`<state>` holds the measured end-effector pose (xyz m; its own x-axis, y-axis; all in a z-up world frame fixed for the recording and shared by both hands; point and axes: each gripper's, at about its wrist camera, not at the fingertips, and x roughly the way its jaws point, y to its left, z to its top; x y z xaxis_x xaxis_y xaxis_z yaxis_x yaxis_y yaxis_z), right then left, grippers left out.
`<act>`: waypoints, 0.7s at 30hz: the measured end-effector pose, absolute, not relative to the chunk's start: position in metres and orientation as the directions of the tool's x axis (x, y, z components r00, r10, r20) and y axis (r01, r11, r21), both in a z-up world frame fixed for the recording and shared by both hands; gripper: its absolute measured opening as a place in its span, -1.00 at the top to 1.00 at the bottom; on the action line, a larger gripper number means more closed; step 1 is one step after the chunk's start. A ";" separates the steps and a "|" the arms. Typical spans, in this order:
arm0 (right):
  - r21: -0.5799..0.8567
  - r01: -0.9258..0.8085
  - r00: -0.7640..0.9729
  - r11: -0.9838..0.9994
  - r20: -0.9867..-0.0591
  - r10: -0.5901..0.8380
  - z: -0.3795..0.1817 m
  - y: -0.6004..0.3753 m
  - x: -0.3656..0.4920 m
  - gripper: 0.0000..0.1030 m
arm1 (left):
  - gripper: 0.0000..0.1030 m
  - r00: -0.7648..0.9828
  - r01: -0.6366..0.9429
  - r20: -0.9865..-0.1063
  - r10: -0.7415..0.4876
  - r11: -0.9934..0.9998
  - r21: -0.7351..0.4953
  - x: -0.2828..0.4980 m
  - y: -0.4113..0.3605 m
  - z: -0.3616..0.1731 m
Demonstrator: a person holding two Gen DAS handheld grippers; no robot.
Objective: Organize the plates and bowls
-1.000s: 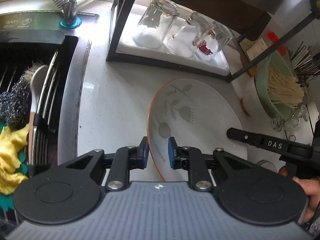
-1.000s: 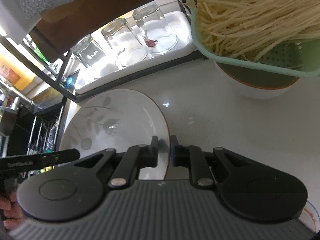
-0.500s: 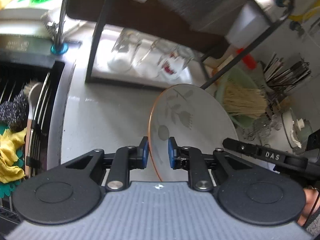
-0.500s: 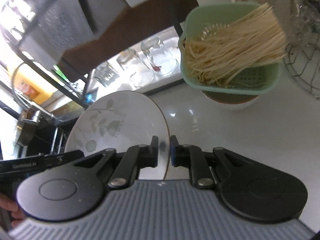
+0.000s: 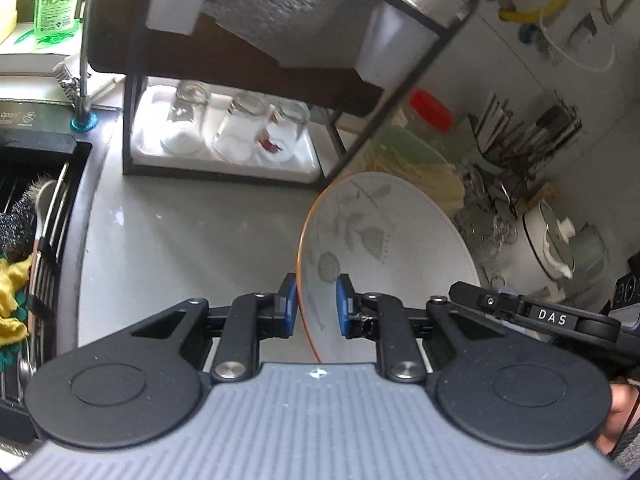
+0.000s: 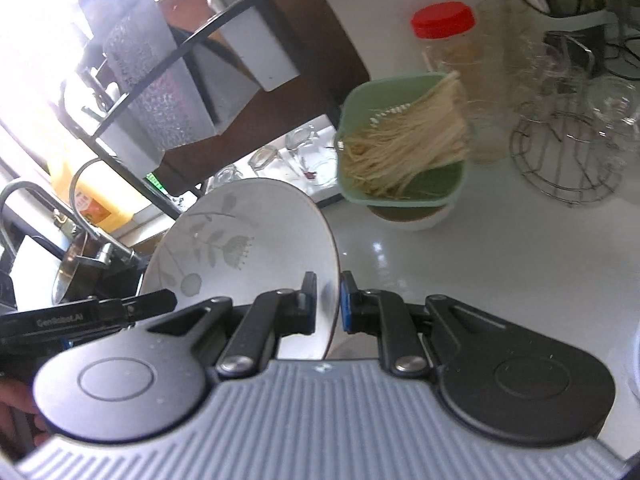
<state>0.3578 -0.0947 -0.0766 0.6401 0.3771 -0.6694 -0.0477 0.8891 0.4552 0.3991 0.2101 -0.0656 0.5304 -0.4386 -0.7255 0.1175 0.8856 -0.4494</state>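
A white plate (image 5: 384, 248) with a grey leaf pattern and an orange rim is held in the air above the white counter (image 5: 192, 240). My left gripper (image 5: 317, 310) is shut on its left rim. My right gripper (image 6: 327, 303) is shut on its right rim; the plate also shows in the right wrist view (image 6: 244, 244). The right gripper's arm (image 5: 532, 314) shows at the right of the left wrist view, and the left gripper's arm (image 6: 88, 314) at the left of the right wrist view.
A black rack (image 5: 224, 168) holds three upturned glasses (image 5: 236, 132). A sink (image 5: 24, 216) with scrubbers lies left. A green basket of noodles (image 6: 404, 148) sits on a bowl (image 6: 412, 220). A red-lidded jar (image 6: 456, 60), a wire trivet (image 6: 568, 160) and a utensil holder (image 5: 532, 128) stand right.
Both grippers have lifted the plate off the counter and raised it. The rack, glasses and basket now appear lower and farther away.
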 end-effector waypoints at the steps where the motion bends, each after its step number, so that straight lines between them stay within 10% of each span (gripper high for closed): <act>1: 0.452 -0.045 0.640 0.891 -0.672 0.373 -0.078 -0.099 0.354 0.71 | 0.59 0.525 0.119 -0.731 -0.437 0.888 -0.445 0.397 0.206 -0.067; 21: 0.476 0.066 0.515 0.877 -0.769 0.379 -0.173 -0.128 0.296 0.71 | 0.59 0.379 0.132 -0.871 -0.313 0.950 -0.284 0.375 0.152 -0.130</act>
